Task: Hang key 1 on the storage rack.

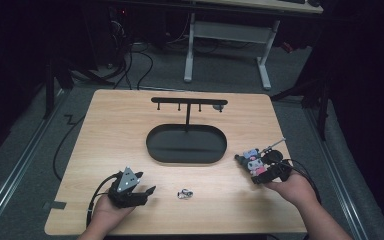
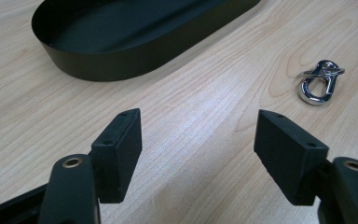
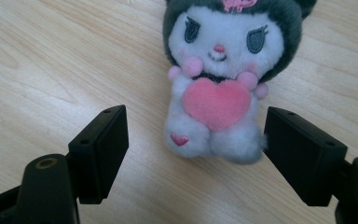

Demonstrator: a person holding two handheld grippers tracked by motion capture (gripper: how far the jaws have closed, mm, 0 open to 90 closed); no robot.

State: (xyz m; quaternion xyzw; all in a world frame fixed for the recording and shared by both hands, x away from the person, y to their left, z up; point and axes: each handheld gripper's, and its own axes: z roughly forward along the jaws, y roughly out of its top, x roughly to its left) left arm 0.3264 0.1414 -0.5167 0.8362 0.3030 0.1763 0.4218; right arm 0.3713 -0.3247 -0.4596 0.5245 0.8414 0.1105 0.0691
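Right gripper view: right gripper (image 3: 193, 154), jaws released, nears white plush doll with pink heart (image 3: 221, 88); off-centre closing could topple it.

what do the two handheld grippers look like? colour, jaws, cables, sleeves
Both are black. The left gripper carries a grey three-cornered plate dotted with small marks, and a black cable loops off it. Its pads are flat rectangular blocks with small screw holes, on arms with brass-coloured pivots. The right gripper has the same jaws; its cable is black too. Forearms bare, no sleeves.
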